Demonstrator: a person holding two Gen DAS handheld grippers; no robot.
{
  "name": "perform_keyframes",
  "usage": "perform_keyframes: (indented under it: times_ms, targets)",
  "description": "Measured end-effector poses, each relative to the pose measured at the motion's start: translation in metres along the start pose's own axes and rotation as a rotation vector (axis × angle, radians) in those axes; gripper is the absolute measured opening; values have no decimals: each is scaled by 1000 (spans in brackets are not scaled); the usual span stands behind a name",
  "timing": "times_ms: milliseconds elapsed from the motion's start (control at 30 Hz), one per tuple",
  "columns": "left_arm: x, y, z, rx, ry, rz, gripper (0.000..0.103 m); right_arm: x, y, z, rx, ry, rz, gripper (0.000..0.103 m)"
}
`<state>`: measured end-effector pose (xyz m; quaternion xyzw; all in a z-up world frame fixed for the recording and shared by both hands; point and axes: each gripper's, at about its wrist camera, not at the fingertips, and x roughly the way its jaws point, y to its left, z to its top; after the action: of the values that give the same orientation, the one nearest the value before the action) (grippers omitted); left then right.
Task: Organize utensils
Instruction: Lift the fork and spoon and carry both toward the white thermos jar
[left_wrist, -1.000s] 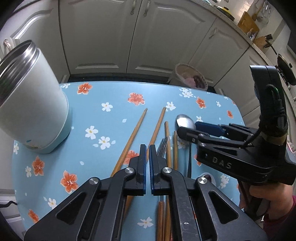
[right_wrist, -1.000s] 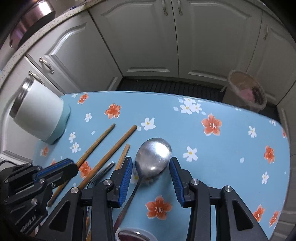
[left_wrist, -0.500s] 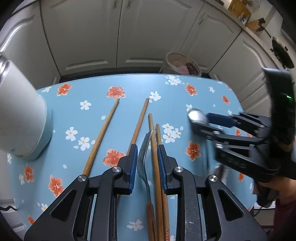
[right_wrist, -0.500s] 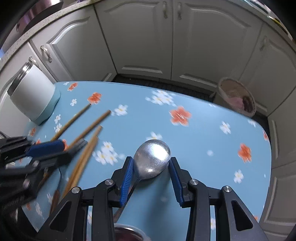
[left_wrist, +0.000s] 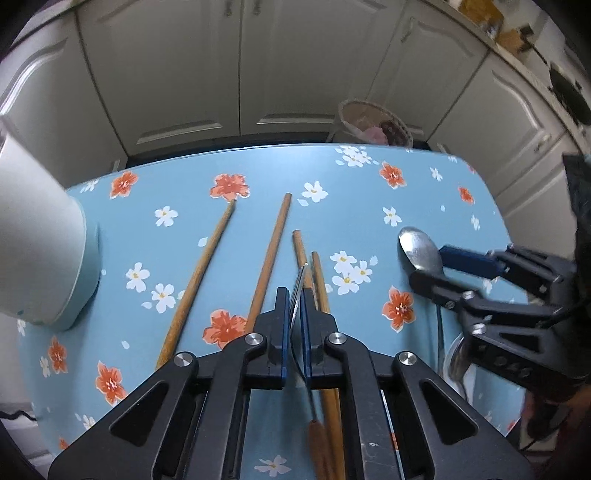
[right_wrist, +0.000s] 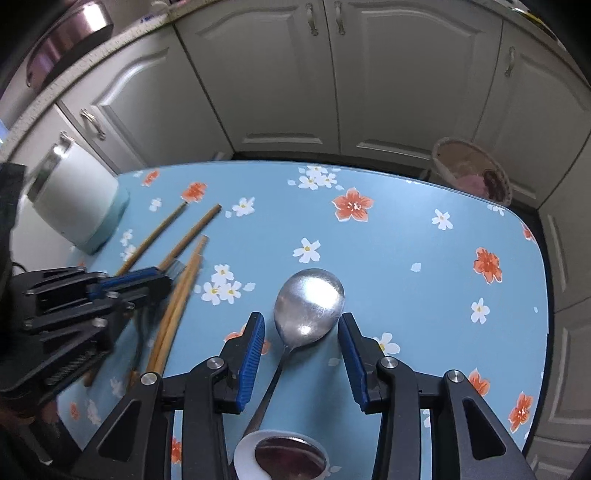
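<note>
Left tool has clamped the fork among chopsticks; right tool gapes around spoon

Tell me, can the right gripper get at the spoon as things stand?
Probably yes. The right gripper is open with the spoon bowl lying between its fingers, and nothing sits between them. The chopsticks and the left gripper lie off to the side.

Soft dim daylight, strong fisheye bending at edges, glare on spoon.
</note>
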<state>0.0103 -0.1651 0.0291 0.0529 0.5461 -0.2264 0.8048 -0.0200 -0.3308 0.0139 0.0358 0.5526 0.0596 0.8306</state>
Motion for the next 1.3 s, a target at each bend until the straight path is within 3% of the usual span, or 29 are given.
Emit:
perform_keyframes:
  times_ms: [200, 600, 667, 967, 1067, 1133, 1300]
  targets:
    - [-17, 10, -3, -30, -41, -24, 1, 7, 13, 12, -17, -12, -16, 35]
    - [-60, 32, -19, -116, -147, -114, 1, -25, 20, 1, 11, -91, 111, 29]
    - [-71, 33, -22, -114, -164, -113, 1, -35, 24, -2, 7, -112, 139, 1]
    - [-85, 34, -34, -124, -178, -115, 1, -34, 29, -9, -22, -91, 140, 0]
    - [-87, 33, -37, -134, -183, -117, 1, -23, 28, 2, -19, -88, 95, 12]
    - [-88, 33, -37, -138, -184, -121, 1, -16, 29, 11, -26, -94, 81, 43]
    - [-89, 34, -38, -144, -178, -125, 1, 13, 38, 43, -71, -38, 24, 46]
